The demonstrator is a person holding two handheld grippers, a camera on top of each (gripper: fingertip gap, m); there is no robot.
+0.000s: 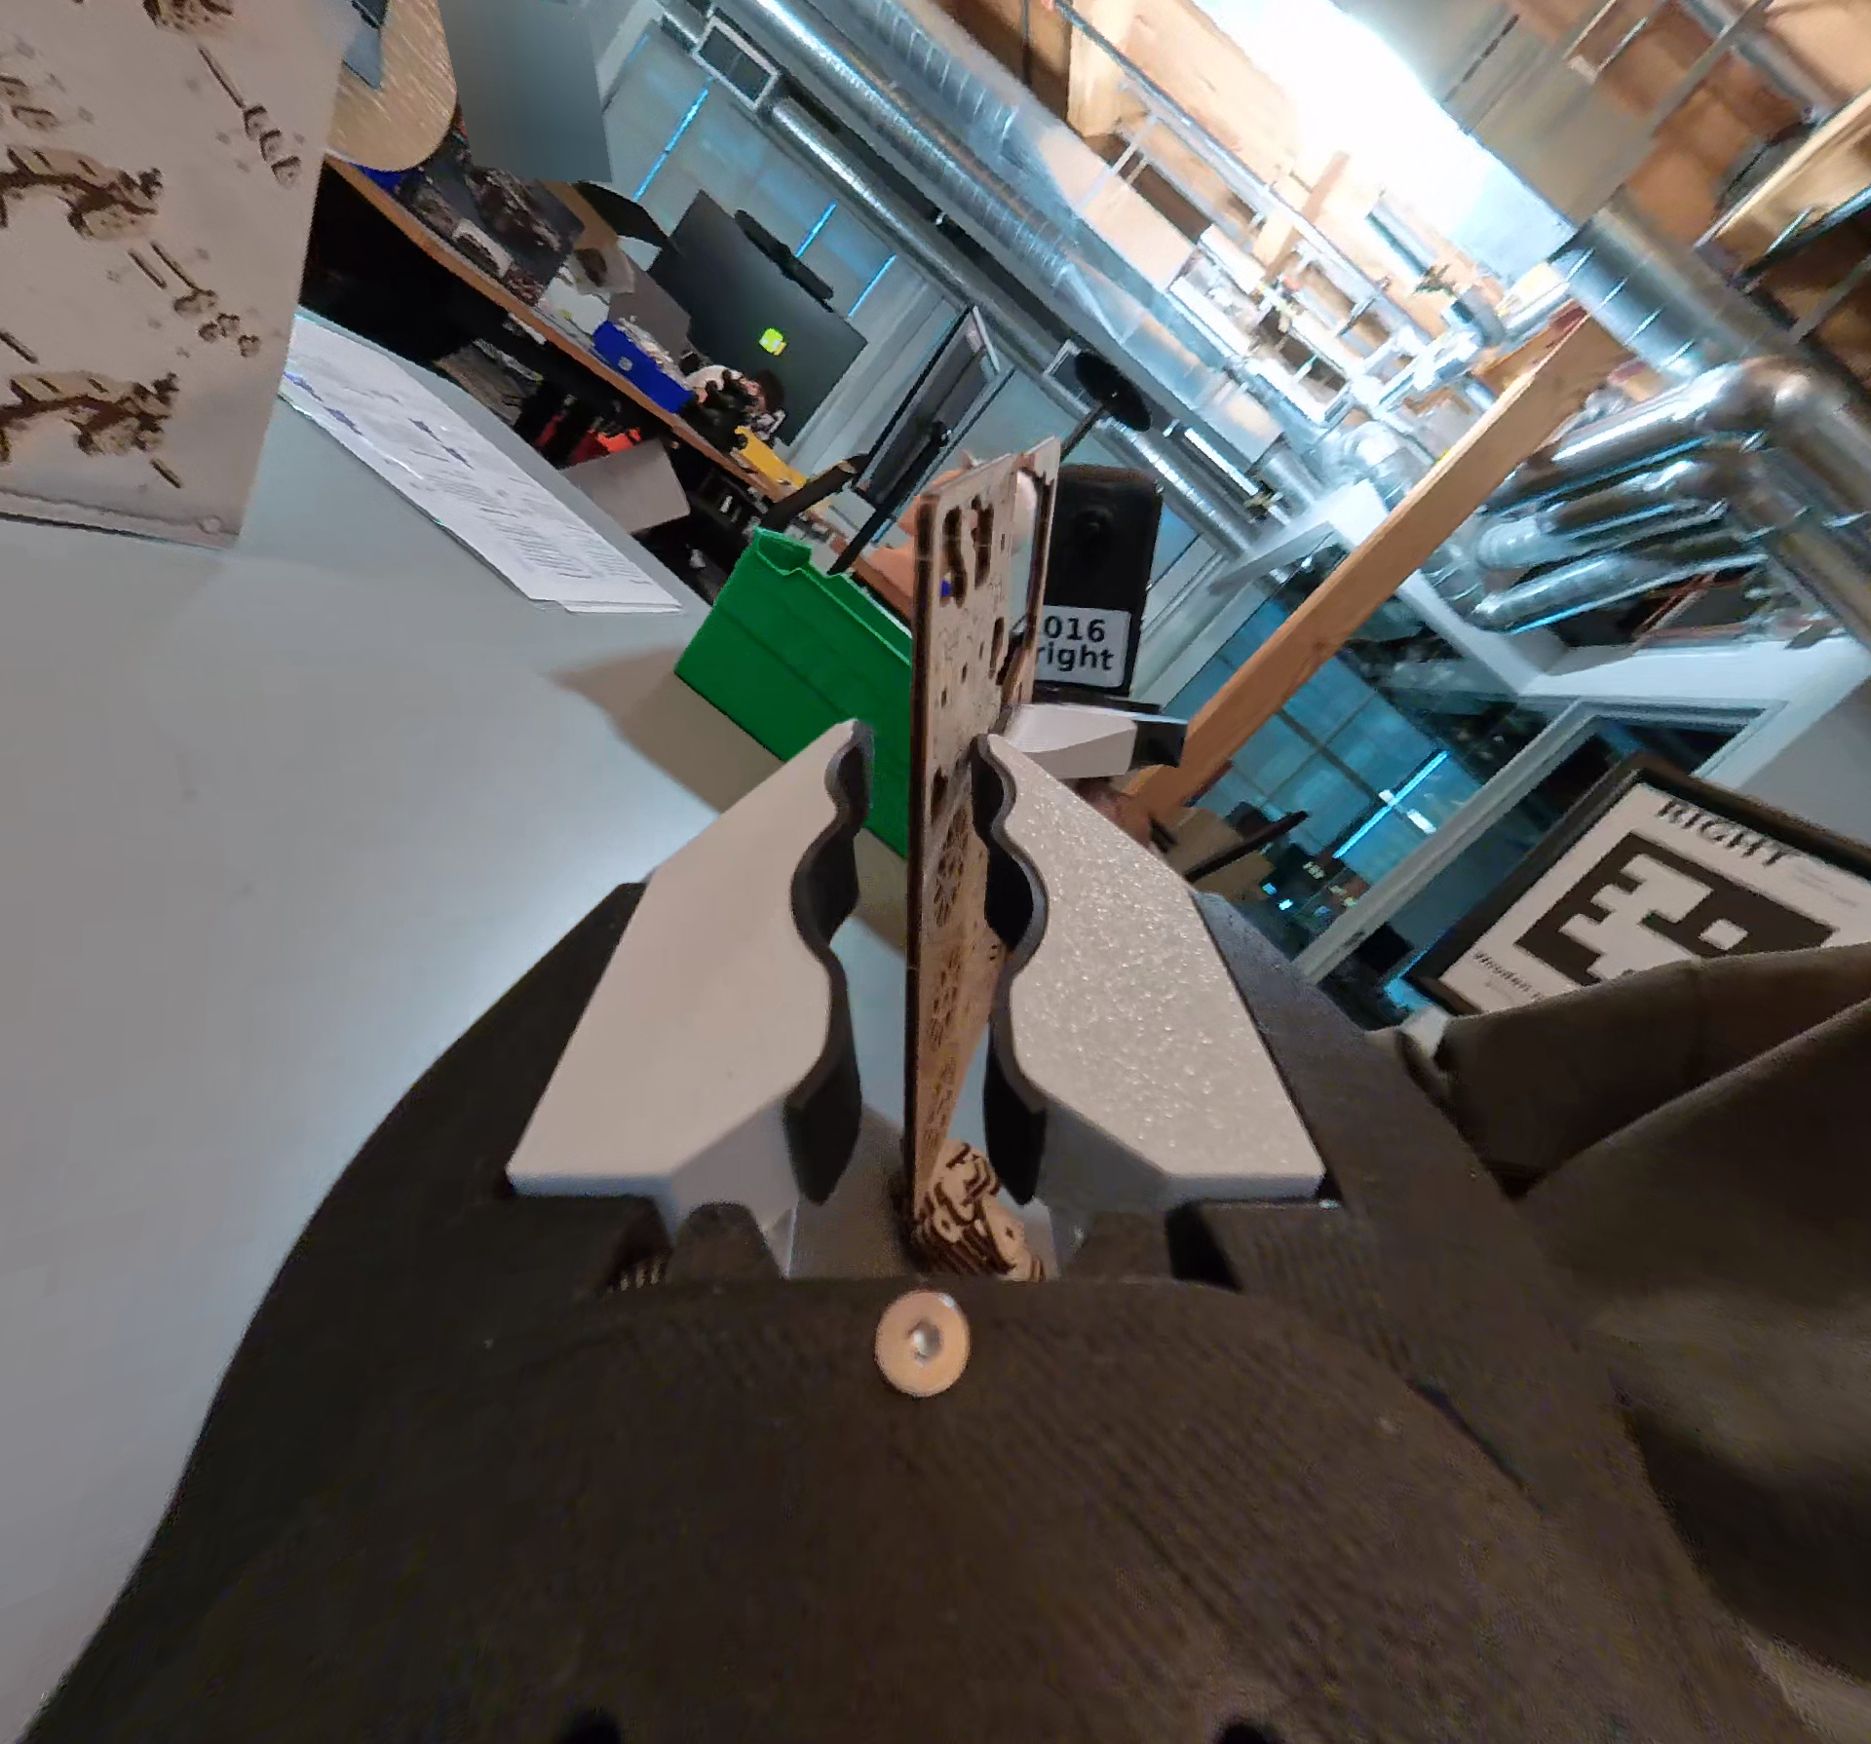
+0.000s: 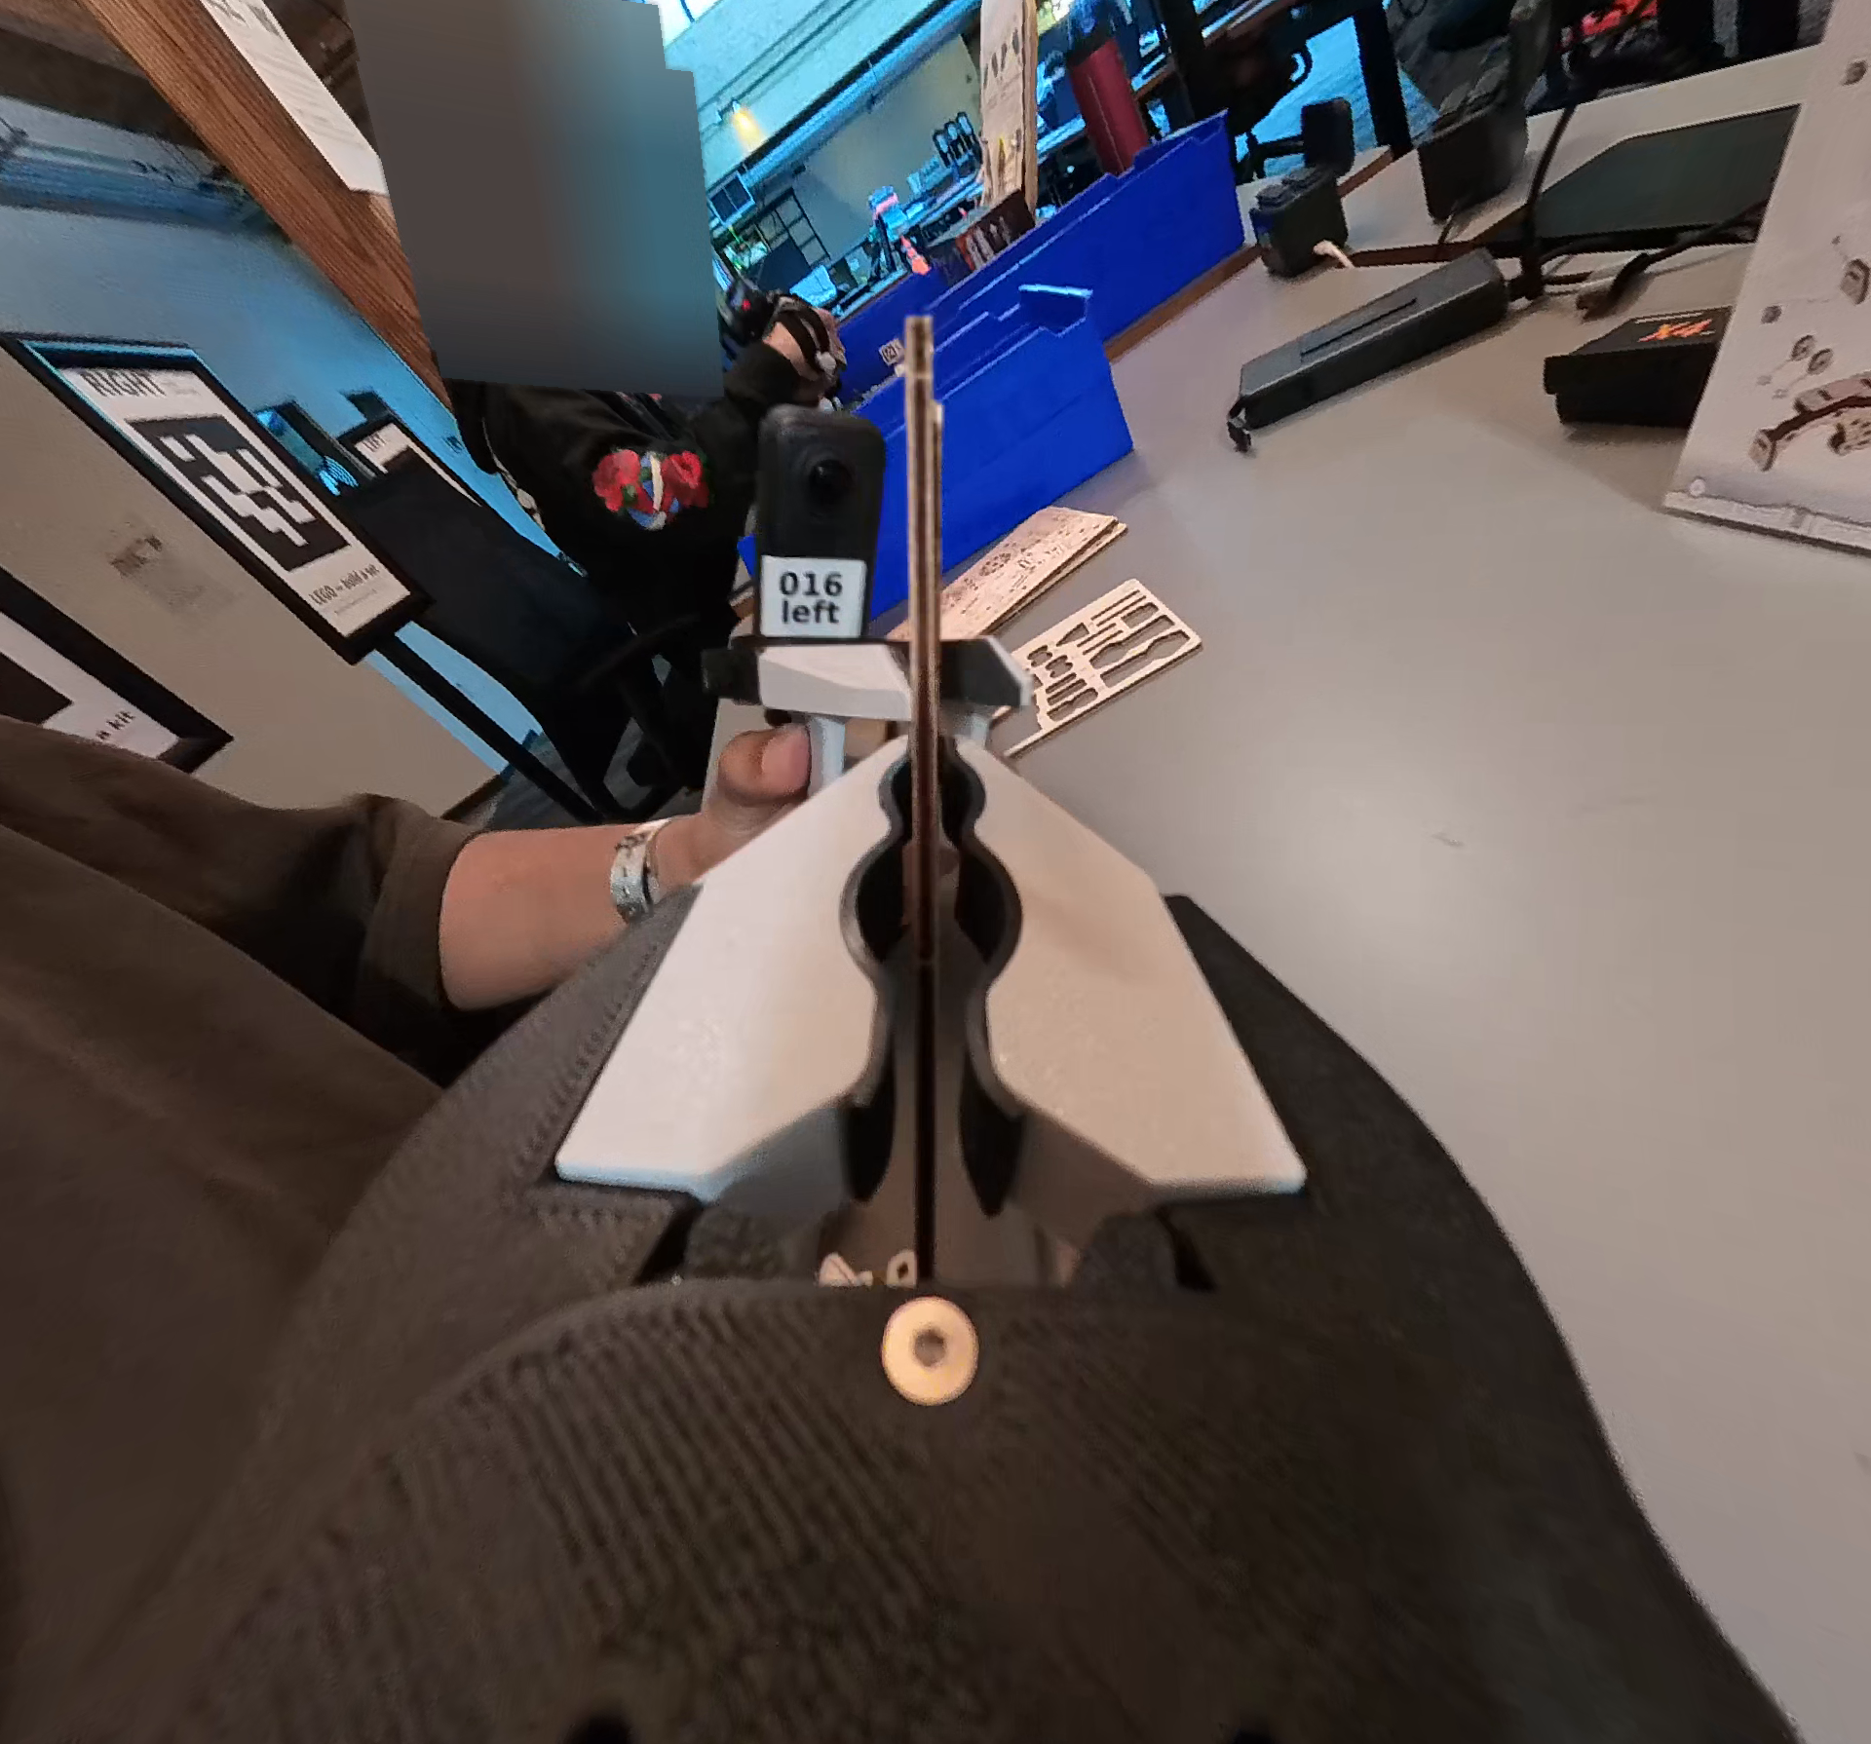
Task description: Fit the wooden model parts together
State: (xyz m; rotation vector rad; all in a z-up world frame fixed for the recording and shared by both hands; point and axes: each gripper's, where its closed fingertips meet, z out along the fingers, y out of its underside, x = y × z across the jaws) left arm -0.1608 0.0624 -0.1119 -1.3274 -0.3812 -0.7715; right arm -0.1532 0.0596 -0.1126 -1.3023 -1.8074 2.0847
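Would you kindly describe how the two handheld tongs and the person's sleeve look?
Both the left tongs and right tongs have pale grey wedge fingers with wavy black inner pads on ribbed black bodies bearing a silver washer. The sleeve is dark brown; the wrist wears a silver band.

Counted across both wrist views:
- Grippers: two, the left gripper (image 1: pixel 919 764) and the right gripper (image 2: pixel 926 784).
- Wooden sheet (image 1: pixel 977 683) held edge-on between them: one.
- Wooden sheets lying on the grey table (image 2: pixel 1417 886): a punched-out sheet (image 2: pixel 1109 658) and a small stack (image 2: pixel 1033 557).
- Blue bins (image 2: pixel 1012 410): two seen.
- Green bin (image 1: pixel 800 643): one.
- Instruction sheet (image 1: pixel 132 207): one.
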